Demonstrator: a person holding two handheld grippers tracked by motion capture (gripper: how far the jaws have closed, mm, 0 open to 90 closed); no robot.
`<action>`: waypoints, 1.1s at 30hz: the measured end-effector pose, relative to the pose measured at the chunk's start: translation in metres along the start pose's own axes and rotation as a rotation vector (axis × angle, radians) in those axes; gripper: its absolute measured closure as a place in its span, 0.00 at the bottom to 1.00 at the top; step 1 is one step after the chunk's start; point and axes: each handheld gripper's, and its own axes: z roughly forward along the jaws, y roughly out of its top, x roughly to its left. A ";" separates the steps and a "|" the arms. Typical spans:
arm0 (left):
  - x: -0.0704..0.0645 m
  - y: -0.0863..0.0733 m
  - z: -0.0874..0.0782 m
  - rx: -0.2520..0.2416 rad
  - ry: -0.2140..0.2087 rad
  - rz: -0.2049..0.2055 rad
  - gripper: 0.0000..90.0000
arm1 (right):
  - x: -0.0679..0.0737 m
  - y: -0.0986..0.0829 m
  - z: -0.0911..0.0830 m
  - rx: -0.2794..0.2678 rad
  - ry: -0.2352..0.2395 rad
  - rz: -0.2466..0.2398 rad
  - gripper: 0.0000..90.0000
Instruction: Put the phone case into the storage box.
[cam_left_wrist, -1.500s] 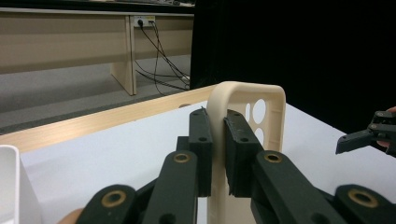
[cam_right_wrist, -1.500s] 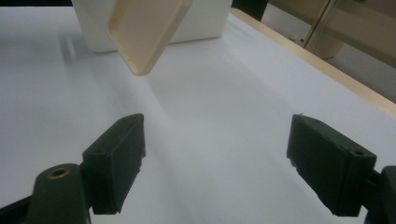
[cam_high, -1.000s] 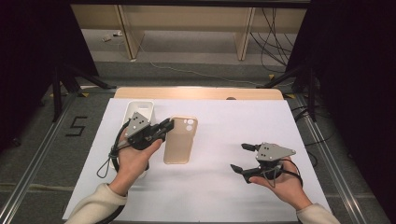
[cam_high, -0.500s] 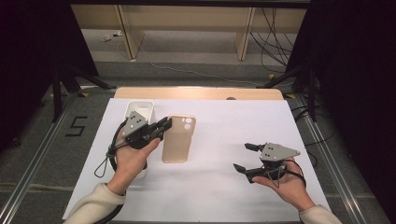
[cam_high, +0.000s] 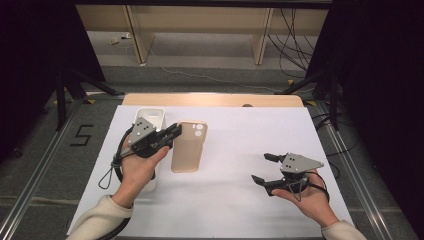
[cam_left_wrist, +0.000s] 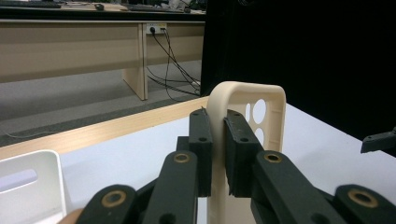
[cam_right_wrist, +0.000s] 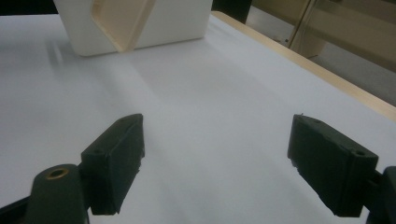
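Our left gripper (cam_high: 171, 134) pinches the side wall of the beige phone case (cam_high: 187, 146), with a white case (cam_high: 150, 117) just left of that beige case. Well to its right, our right gripper (cam_high: 263, 167) hovers, jaws spread wide, holding nothing.

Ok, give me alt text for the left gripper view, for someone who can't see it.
Two black fingers of the left gripper are shut on the side rim of a beige phone case with camera cutouts, above a white table. A white case's corner sits lower left.
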 end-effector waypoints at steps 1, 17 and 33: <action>0.000 0.000 0.000 -0.001 0.000 0.001 0.91 | 0.000 0.000 0.000 0.001 0.000 0.002 0.22; 0.005 0.005 -0.001 -0.007 0.011 0.000 0.91 | 0.000 -0.001 0.000 -0.001 -0.003 0.008 0.22; 0.014 0.012 -0.002 -0.022 0.023 -0.005 0.91 | 0.000 -0.001 0.000 -0.002 -0.003 0.010 0.22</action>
